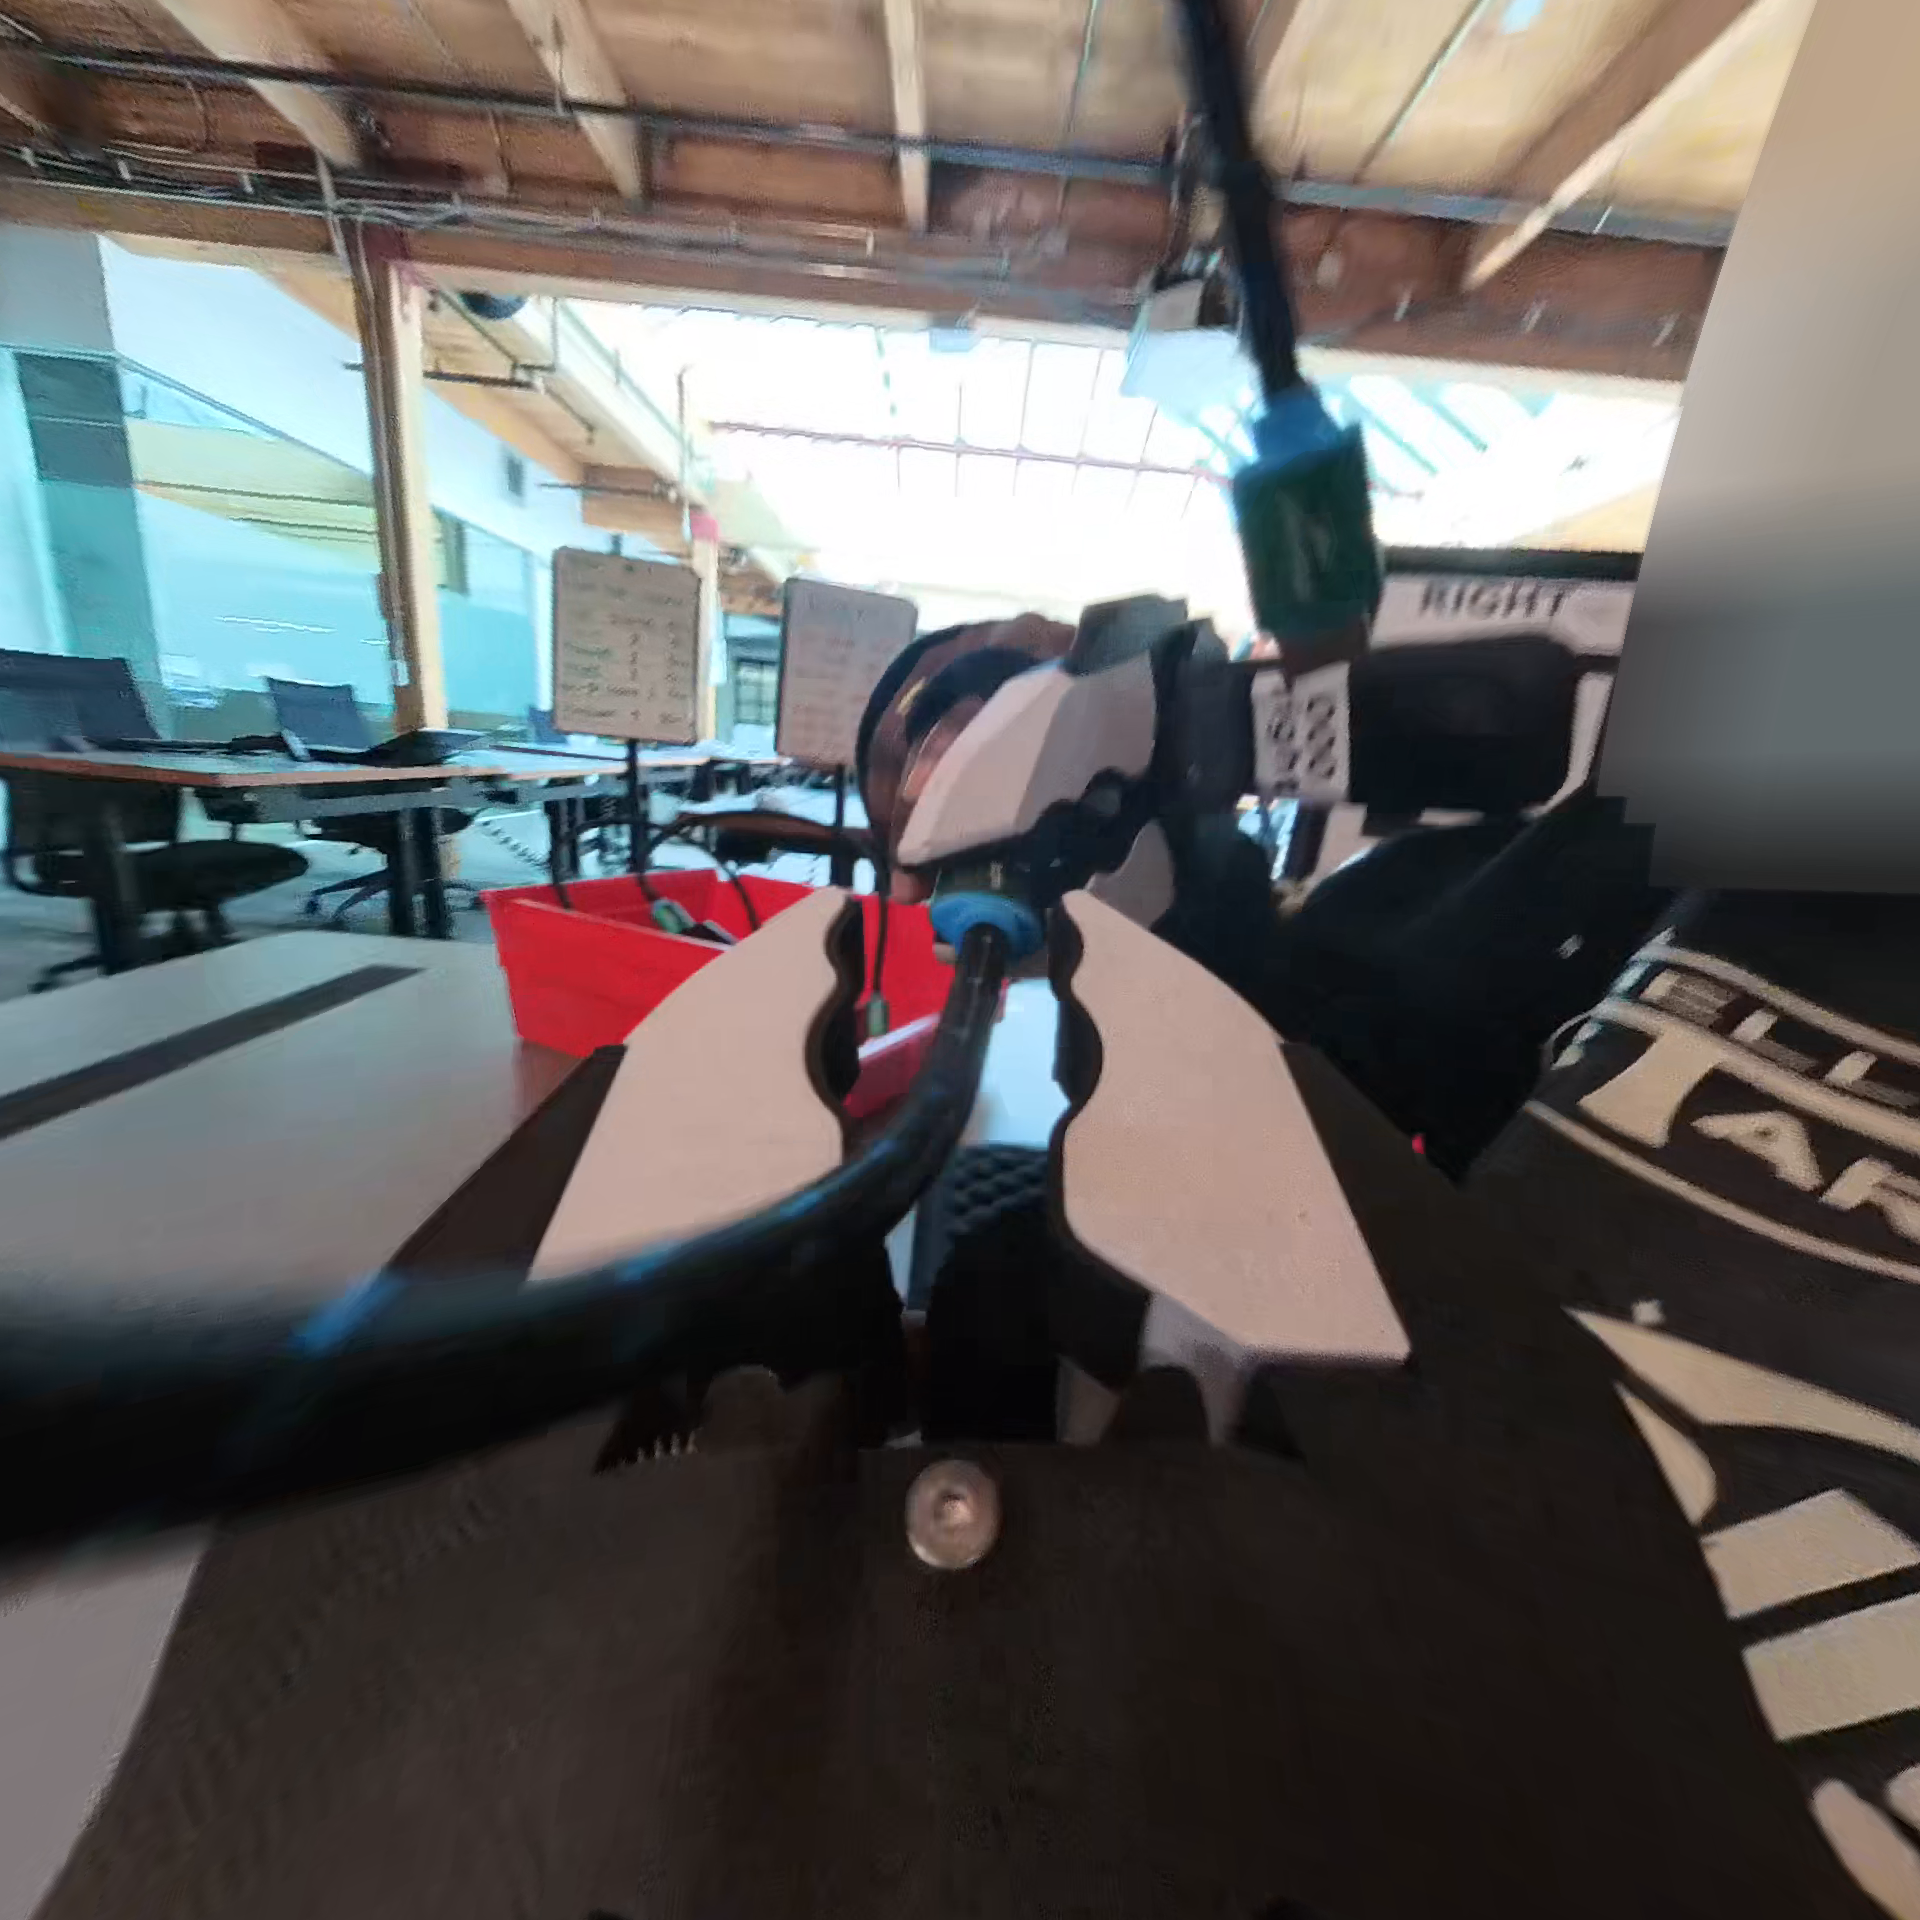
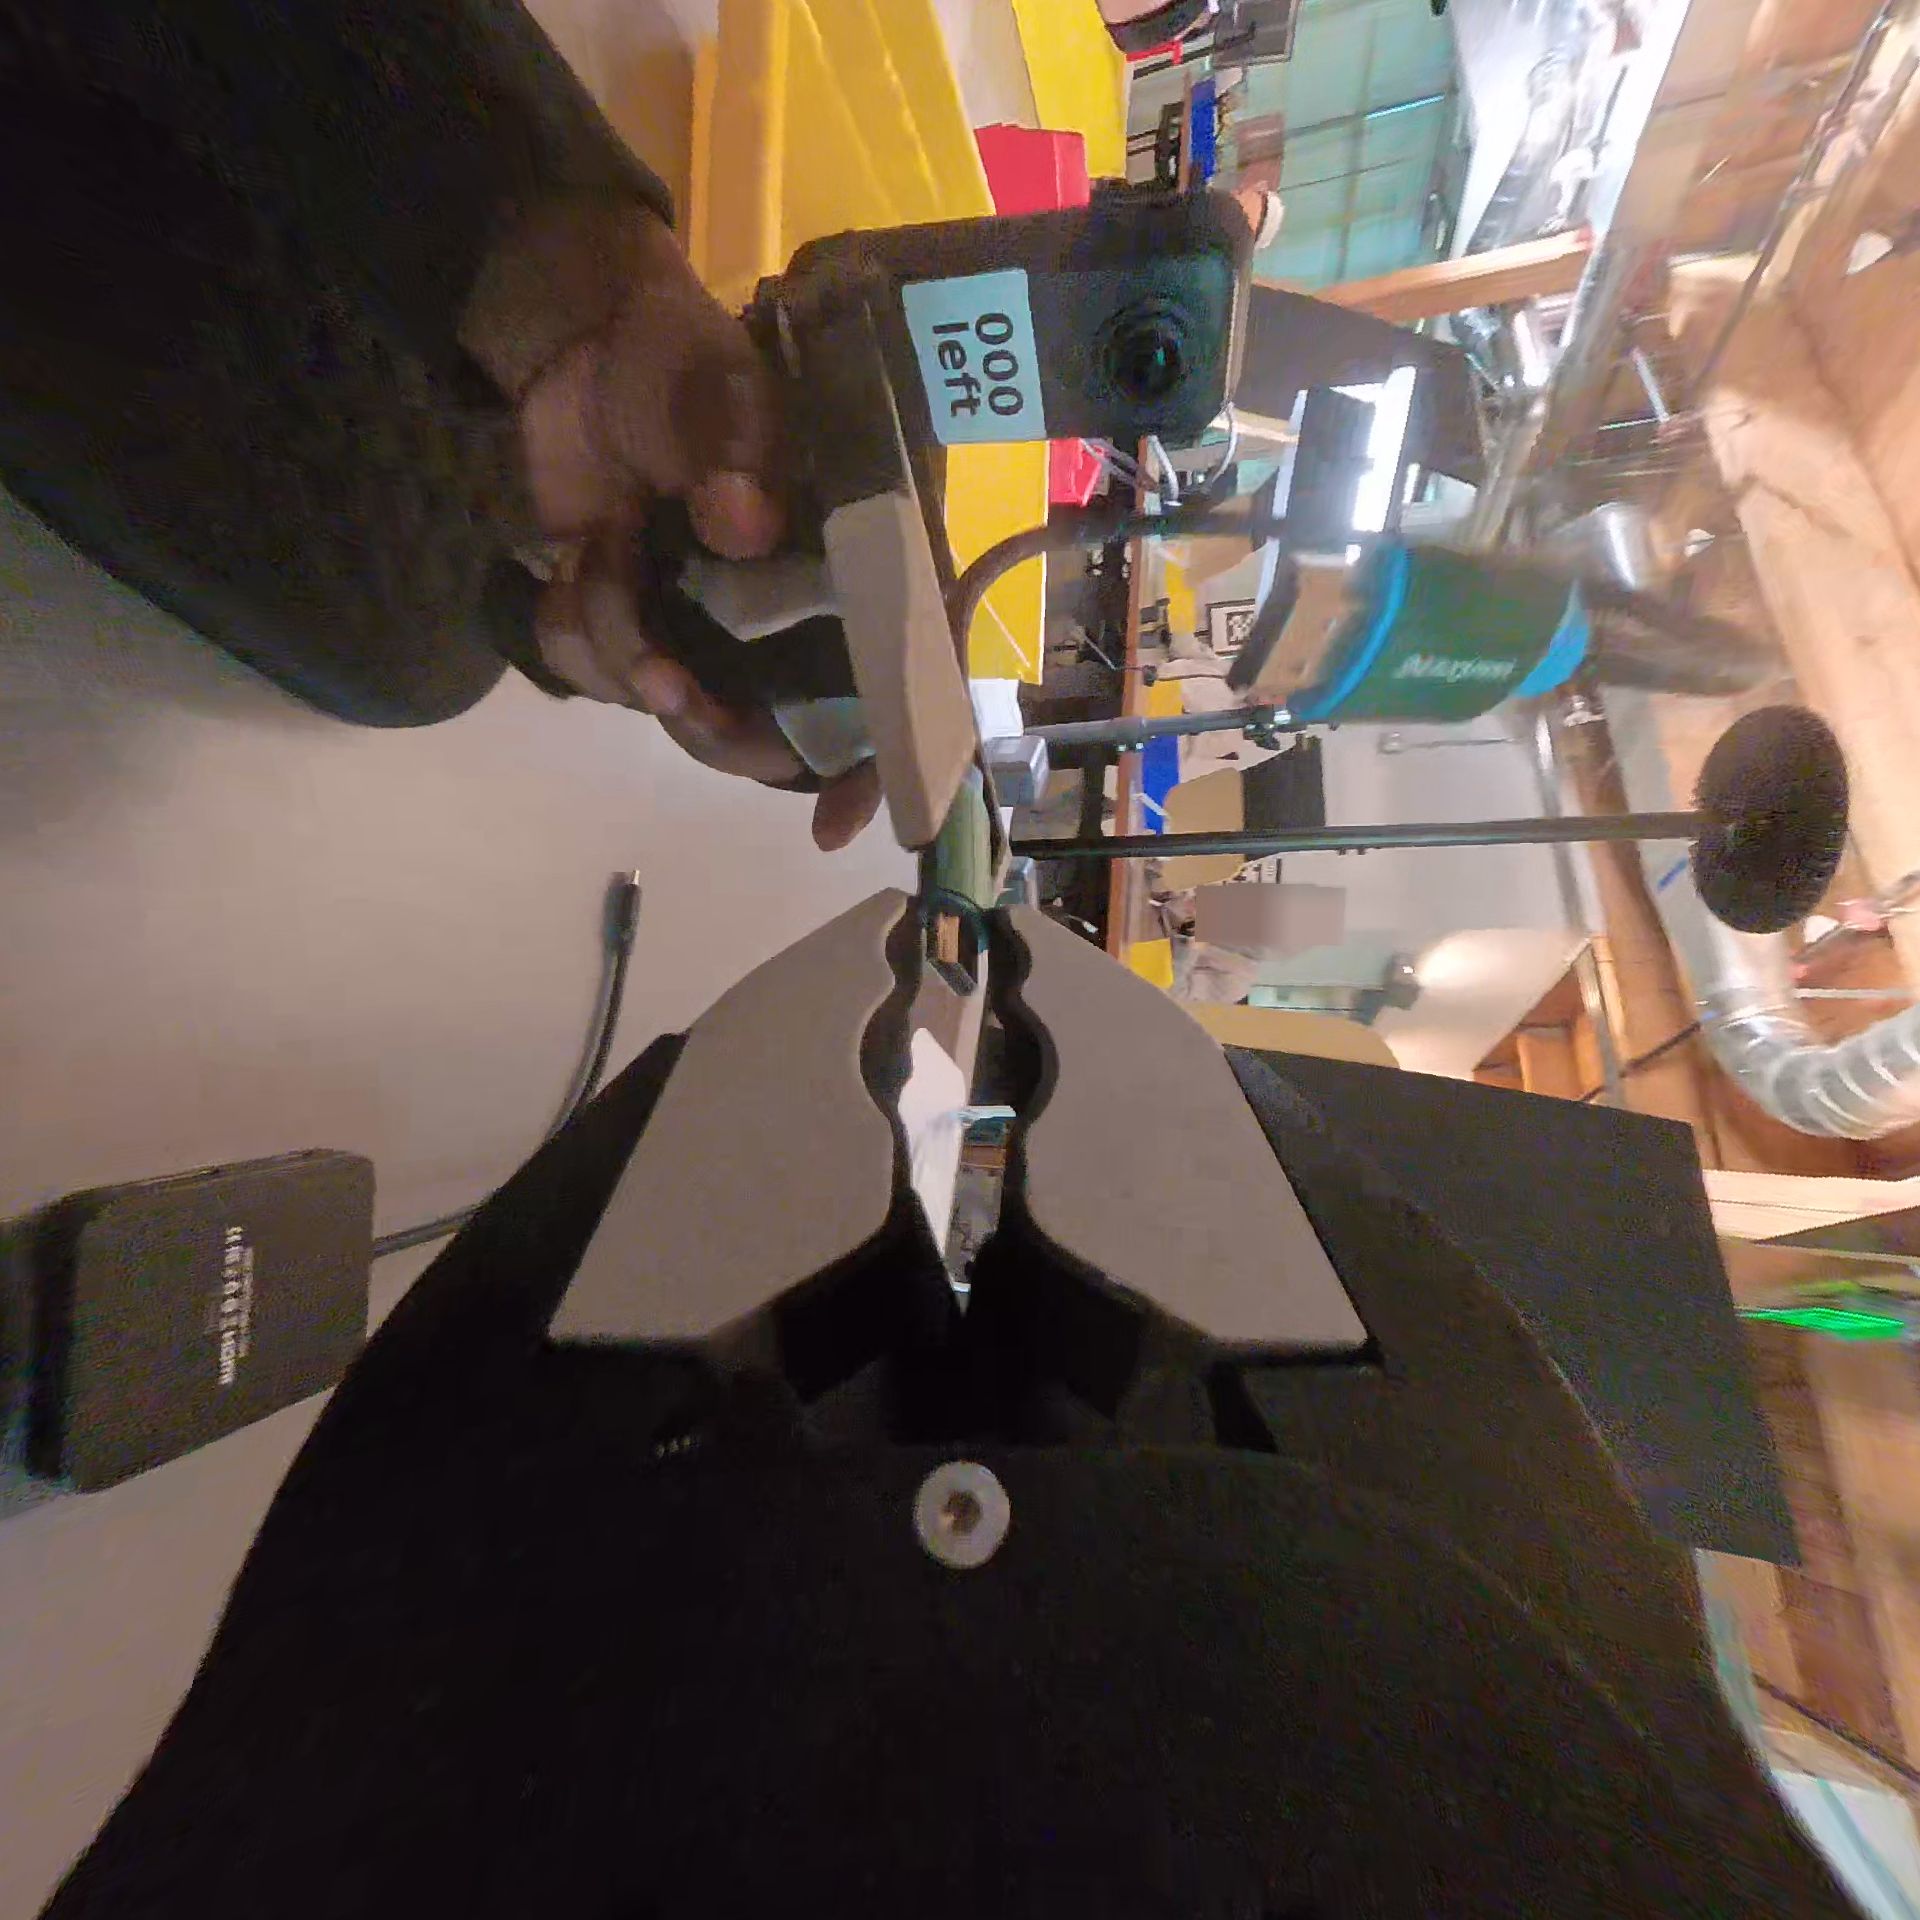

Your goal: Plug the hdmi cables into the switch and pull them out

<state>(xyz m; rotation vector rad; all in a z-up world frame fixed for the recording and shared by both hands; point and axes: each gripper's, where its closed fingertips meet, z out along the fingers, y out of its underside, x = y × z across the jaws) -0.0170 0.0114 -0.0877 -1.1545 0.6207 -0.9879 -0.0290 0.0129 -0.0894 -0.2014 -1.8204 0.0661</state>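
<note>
Timber beams and joists ran overhead, and the pale, smooth bench [image 2: 239, 935] carried one switch [image 2: 197, 1320], a flat black box with rounded corners and a grainy matte top, lying well left of the right claw [image 2: 953, 920]. One thin grey lead [image 2: 608, 997] curved from the switch and ended in a small loose plug on the bench. Two hdmi connectors showed, both dark green and blocky with blue collars. The first connector [image 2: 961, 852] was held in the air between the two claws. The right claw's pale, wavy-edged fingers were nearly closed, and they looked clenched on its metal plug end. The left claw [image 1: 956, 914] stood released, and its two pale scalloped fingers were spread, with a gap on either side of the connector's blue collar. From that collar a thick, glossy black cable [image 1: 914, 1132] bent down between the fingers and off to the left. The second connector [image 1: 1309, 530] hung free on its own black cable, up and to the right, touching neither claw. A hand [image 2: 644, 499] in a black sleeve gripped the left tool's handle. One red plastic bin [image 1: 582, 966] sat on the bench beyond, with more green-ended cables in it. A black fuzzy ball on a thin rod [image 2: 1766, 821] stood in the background, beside yellow panels [image 2: 831, 114]
</note>
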